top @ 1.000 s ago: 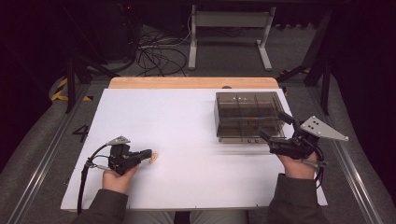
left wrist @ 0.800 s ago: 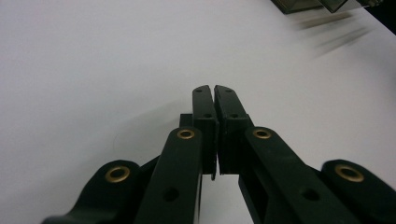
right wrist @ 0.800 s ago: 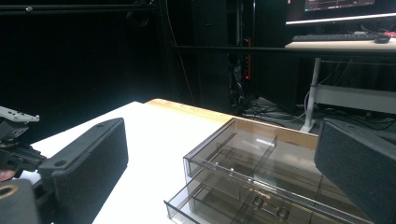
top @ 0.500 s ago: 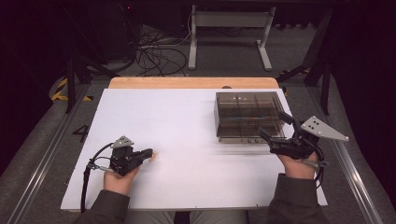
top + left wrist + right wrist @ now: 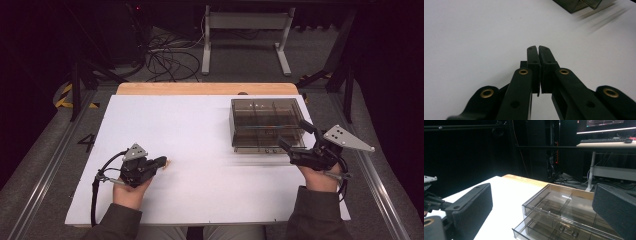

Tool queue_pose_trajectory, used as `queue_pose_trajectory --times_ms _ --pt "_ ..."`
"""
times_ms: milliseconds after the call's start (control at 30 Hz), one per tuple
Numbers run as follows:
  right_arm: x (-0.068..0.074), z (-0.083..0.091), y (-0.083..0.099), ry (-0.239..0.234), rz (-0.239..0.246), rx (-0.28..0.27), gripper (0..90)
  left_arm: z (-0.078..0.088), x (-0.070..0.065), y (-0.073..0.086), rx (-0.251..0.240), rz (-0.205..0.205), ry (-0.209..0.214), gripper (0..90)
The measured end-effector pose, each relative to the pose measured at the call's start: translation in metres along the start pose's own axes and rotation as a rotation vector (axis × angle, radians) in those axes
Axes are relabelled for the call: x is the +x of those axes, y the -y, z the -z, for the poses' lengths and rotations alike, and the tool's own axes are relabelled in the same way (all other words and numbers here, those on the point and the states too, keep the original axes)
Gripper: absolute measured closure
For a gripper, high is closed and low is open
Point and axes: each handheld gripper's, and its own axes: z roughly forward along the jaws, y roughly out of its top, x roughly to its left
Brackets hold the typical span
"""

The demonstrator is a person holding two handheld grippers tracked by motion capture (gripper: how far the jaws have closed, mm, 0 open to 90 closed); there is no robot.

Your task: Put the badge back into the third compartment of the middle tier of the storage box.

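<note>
Drawer box: the smoky clear plastic box (image 5: 267, 125) stands on the right half of the tabletop (image 5: 200, 130), toward its far edge, just ahead of the right gripper (image 5: 295, 136); in the right gripper view its lowest drawer (image 5: 541, 230) stands pulled out a little.
Right gripper: fingers (image 5: 471, 206) spread wide, holding nothing, pointed at the front of the box and near it, not visibly touching.
Left gripper: (image 5: 161, 161) fingers (image 5: 534, 60) closed flat against each other; a small orange speck shows at their tip in the high view, too small to say whether it is held; it hovers well apart from the box over the left of the tabletop.
Risk, sliding: the box looks light and the white tabletop smooth, so I judge that a push on the drawer front could shove the whole box back instead of moving the drawer.
Risk, missed grip: the drawer pull looks small and low; wide fingers may close on the thin front wall or slip off it.
Risk, no bracing: the left gripper is far off and cannot steady the box.
Materials: box of hard, glossy, see-through plastic with thin dividers and square corners; fingers matt black with ribbed pads; tabletop flat and matt white, with a wooden strip along the far edge.
</note>
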Motion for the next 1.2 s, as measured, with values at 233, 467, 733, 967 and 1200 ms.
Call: queue_pose_trajectory --times_ms 233,467,733,967,1200 --pt "-0.002 0.001 0.001 0.002 -0.007 0.000 3.5 -0.003 -0.007 -0.010 -0.010 -0.031 0.007 88.1" --pt "-0.002 0.000 0.001 -0.001 -0.004 0.001 3.5 -0.009 -0.020 -0.023 -0.001 -0.081 0.012 88.2" --pt "-0.004 0.001 0.002 -0.006 -0.009 -0.004 3.5 -0.018 -0.033 -0.040 -0.006 -0.133 0.013 88.2" --pt "-0.003 0.002 0.001 -0.013 -0.006 -0.008 3.7 -0.027 -0.041 -0.055 -0.012 -0.163 0.020 88.1" --pt "-0.006 0.004 0.001 -0.013 -0.014 -0.018 3.7 -0.035 -0.054 -0.071 -0.021 -0.202 0.027 88.2"
